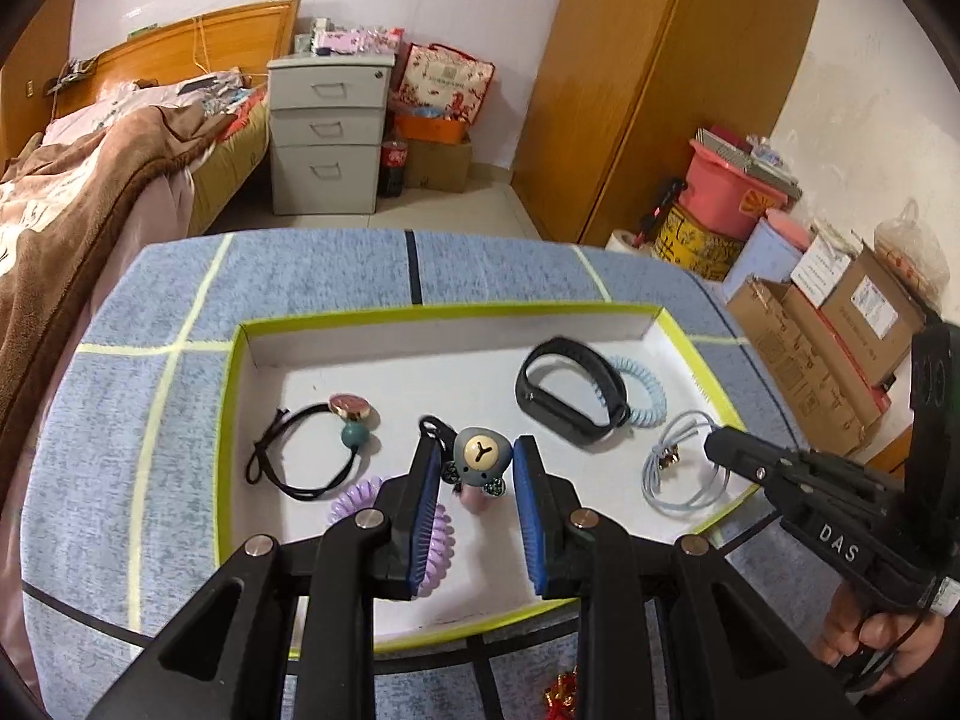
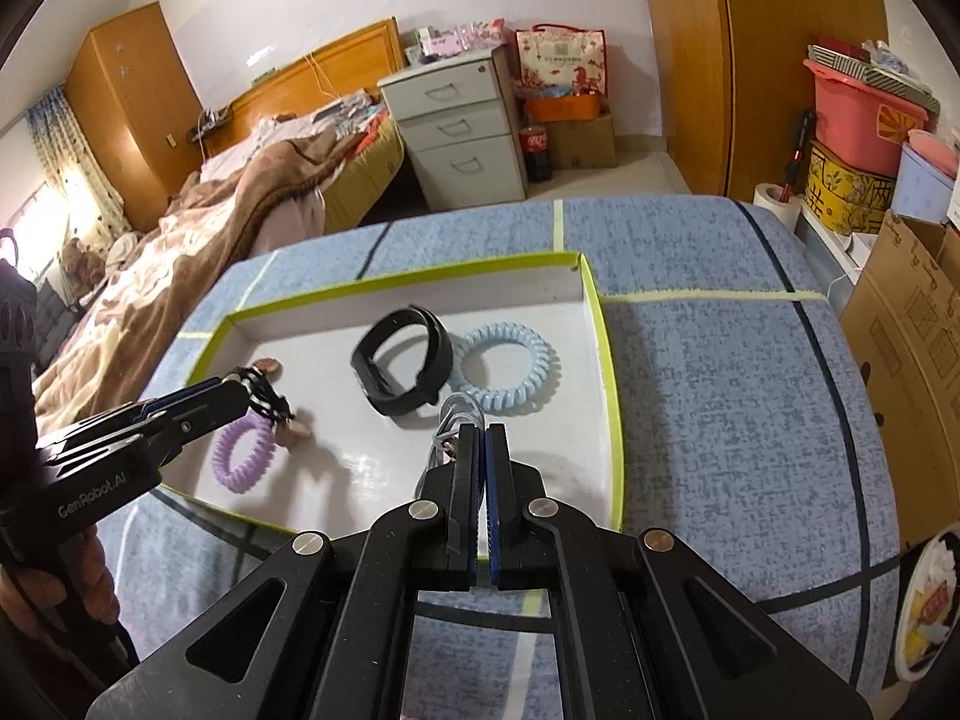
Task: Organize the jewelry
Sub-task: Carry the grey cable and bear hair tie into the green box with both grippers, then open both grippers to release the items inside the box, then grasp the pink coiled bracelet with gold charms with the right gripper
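Note:
A white tray with a yellow-green rim (image 1: 231, 414) (image 2: 603, 324) lies on the blue table. In it lie a black wristband (image 1: 570, 390) (image 2: 402, 360), a light blue coil tie (image 1: 645, 390) (image 2: 510, 369), a purple coil tie (image 1: 354, 495) (image 2: 243, 456), a black hair tie with beads (image 1: 318, 444) and a pale blue hair tie (image 1: 678, 468) (image 2: 459, 408). My left gripper (image 1: 474, 468) is open around a grey bear charm hair tie (image 1: 477, 456), which touches neither pad. My right gripper (image 2: 483, 438) (image 1: 720, 444) is shut, its tips at the pale blue hair tie; whether it grips the tie is hidden.
A bed with a brown blanket (image 1: 72, 192) stands left of the table. A grey drawer unit (image 1: 327, 132) and a wooden wardrobe (image 1: 648, 84) stand behind. Cardboard boxes (image 1: 828, 360) and a pink tub (image 1: 729, 186) are stacked at the right. A red trinket (image 1: 561, 693) lies near the table's front edge.

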Available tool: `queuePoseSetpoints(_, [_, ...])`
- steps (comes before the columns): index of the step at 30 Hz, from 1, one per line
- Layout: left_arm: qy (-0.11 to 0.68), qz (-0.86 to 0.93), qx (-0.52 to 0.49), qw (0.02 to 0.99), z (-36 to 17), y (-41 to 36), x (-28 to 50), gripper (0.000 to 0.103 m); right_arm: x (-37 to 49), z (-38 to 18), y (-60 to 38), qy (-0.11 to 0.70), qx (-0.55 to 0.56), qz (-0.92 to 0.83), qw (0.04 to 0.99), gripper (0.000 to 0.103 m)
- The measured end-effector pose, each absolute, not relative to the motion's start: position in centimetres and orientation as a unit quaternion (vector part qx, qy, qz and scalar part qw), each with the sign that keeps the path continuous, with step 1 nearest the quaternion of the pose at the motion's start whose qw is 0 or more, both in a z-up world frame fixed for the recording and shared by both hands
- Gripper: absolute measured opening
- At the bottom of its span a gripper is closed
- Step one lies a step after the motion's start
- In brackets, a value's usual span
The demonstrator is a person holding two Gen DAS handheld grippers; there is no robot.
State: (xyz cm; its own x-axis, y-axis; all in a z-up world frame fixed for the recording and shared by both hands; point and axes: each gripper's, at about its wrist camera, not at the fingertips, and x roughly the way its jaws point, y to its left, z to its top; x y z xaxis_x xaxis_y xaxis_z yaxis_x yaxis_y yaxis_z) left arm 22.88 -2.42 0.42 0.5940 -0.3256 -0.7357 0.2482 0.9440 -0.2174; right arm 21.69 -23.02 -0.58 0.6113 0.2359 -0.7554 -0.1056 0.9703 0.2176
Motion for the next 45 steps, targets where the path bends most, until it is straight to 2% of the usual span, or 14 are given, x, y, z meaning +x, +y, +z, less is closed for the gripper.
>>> queuePoseSetpoints(19, [0.453,-0.153,-0.027,0.878,-1.6,-3.0,22.3,0.028,22.1,-1.6,-22.9,0.453,0.038,0.072,0.888,0.003])
queuePoseSetpoints(21, [0.454,-0.15,-0.027,0.878,-1.7,-2.9,22.1,0.031,22.1,-1.6,-22.9,0.453,0.037,0.071,0.888,0.009])
queuePoseSetpoints(26, [0.453,-0.143,-0.032,0.879,-1.7,-2.5,21.7,0.035,21.9,-1.5,-22.8,0.446,0.036,0.075,0.891,0.014])
queuePoseSetpoints(27, [0.45,-0.144,-0.034,0.88,-1.7,-2.4,21.5,0.037,21.8,-1.4,-22.8,0.444,0.037,0.078,0.892,0.018])
queuePoseSetpoints(29, [0.448,-0.147,-0.036,0.881,-1.4,-2.3,21.3,0.041,21.6,-1.2,-22.8,0.44,0.039,0.081,0.894,0.041])
queuePoseSetpoints(34, [0.441,-0.145,-0.035,0.885,-0.7,-2.1,20.7,0.042,21.0,-0.8,-22.5,0.435,0.041,0.086,0.896,0.043])
queuePoseSetpoints(37, [0.436,-0.136,-0.028,0.889,-0.4,-1.9,20.1,0.048,20.4,-0.6,-22.5,0.43,0.047,0.084,0.898,0.043])
queuePoseSetpoints(45, [0.424,-0.131,-0.026,0.896,0.6,-1.7,18.2,0.048,18.3,0.4,-22.5,0.416,0.053,0.091,0.903,0.043])
